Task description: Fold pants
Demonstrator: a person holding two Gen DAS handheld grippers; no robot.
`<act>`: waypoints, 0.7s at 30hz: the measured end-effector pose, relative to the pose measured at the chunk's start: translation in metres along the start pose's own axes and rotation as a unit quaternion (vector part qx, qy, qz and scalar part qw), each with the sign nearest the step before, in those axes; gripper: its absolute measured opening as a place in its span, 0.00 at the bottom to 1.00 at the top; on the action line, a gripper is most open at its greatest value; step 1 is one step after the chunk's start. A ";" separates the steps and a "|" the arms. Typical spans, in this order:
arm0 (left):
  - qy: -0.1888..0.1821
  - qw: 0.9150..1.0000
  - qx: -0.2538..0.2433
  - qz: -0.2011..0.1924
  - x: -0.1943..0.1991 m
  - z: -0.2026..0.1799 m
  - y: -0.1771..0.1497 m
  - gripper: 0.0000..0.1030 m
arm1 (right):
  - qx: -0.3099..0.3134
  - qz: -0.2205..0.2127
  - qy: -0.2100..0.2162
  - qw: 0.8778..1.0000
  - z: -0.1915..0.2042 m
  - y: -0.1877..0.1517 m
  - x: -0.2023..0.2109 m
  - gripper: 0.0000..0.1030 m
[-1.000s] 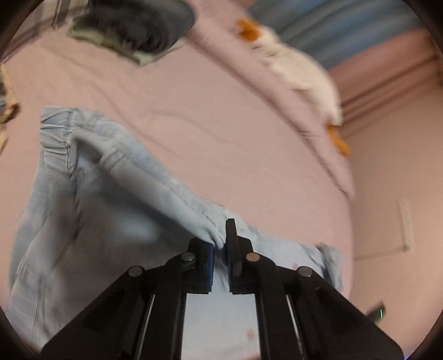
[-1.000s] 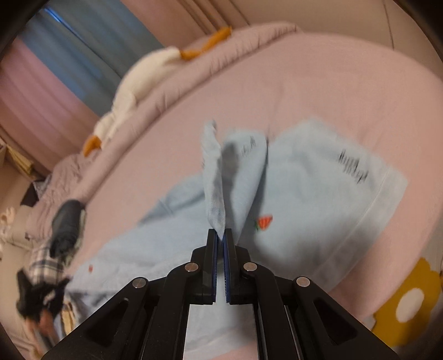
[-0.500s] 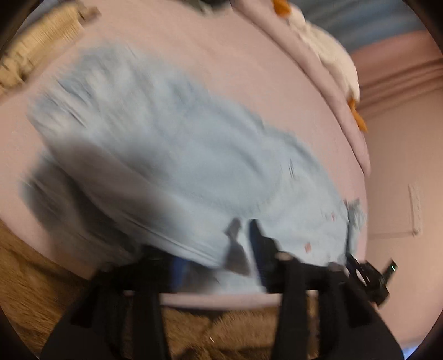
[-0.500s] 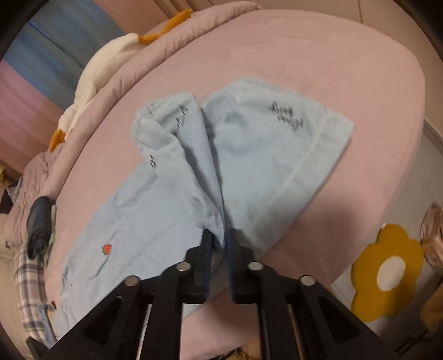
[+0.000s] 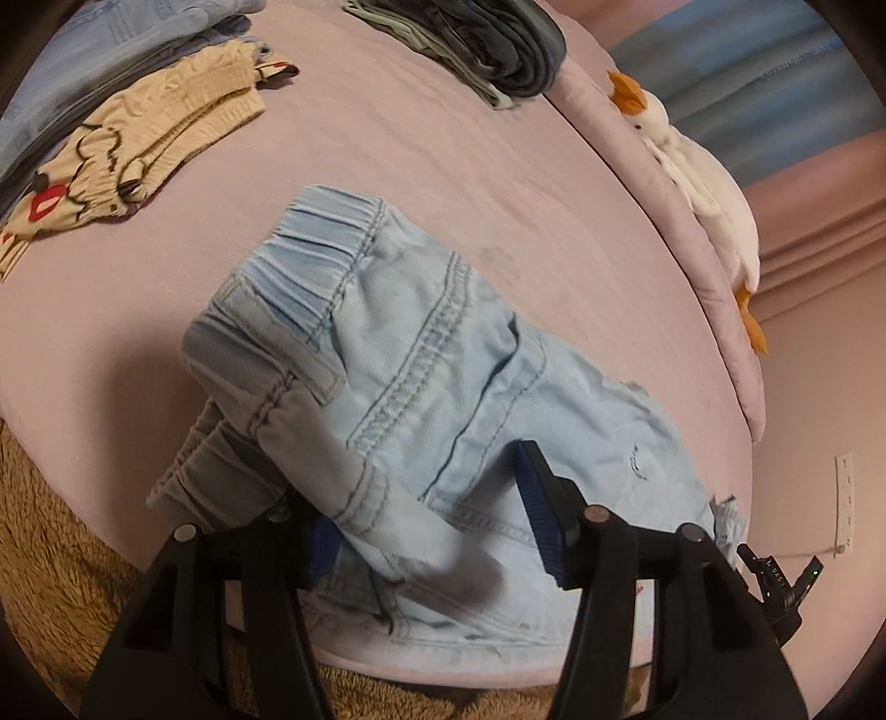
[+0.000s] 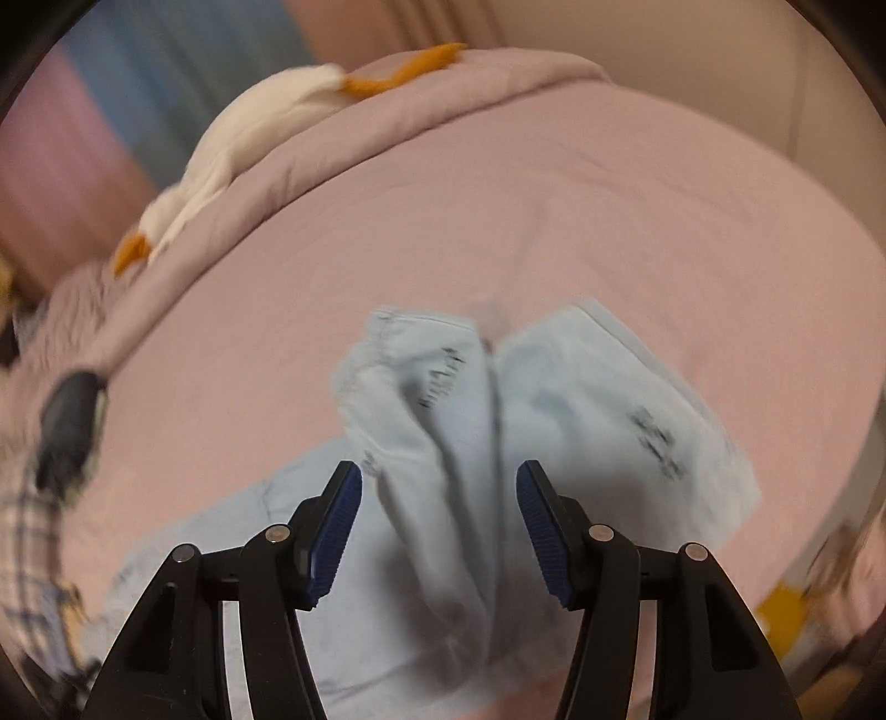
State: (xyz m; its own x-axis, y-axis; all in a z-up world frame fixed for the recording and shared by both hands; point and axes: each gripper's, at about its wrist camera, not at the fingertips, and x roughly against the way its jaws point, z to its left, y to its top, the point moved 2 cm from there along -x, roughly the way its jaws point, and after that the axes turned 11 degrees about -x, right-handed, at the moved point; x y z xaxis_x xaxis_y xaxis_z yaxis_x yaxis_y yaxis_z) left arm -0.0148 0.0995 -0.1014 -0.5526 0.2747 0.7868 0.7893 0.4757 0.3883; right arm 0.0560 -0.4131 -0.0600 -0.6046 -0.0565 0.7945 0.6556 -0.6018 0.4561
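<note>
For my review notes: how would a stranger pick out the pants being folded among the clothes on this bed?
Start at the pink bed with the white toy goose along its far side. The pants lie at the near edge, closest to the grippers. Unlike the folded beige, grey and blue clothes farther back, they are pale blue denim with a gathered waistband.

Bedroom: pink bed (image 5: 443,138), plush goose (image 5: 698,183)

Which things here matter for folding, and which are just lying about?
In play:
light blue denim pants
left gripper
right gripper, jaws opening

Lying about:
white plush goose
cream printed garment
dark folded clothes
</note>
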 end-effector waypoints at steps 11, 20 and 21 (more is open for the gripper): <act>0.006 0.999 -0.025 -0.035 0.019 -0.002 0.008 0.15 | 0.016 -0.017 -0.004 1.000 0.030 0.038 -0.008 0.06; -0.010 0.998 -0.055 -0.038 0.045 0.000 -0.001 0.14 | -0.105 -0.168 0.094 0.976 -0.056 0.065 0.121 0.05; 0.005 0.998 -0.053 -0.023 0.036 0.006 -0.005 0.14 | -0.124 -0.145 0.080 0.978 -0.075 0.056 0.105 0.05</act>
State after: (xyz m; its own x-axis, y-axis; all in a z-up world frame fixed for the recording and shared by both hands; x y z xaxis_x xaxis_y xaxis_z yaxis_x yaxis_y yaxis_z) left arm -0.0409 0.1121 -0.0778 -0.5859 0.2463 0.7721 0.7878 0.3967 0.4712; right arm -0.0051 -0.5126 0.0186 -0.8253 0.0332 0.5638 0.3278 -0.7847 0.5261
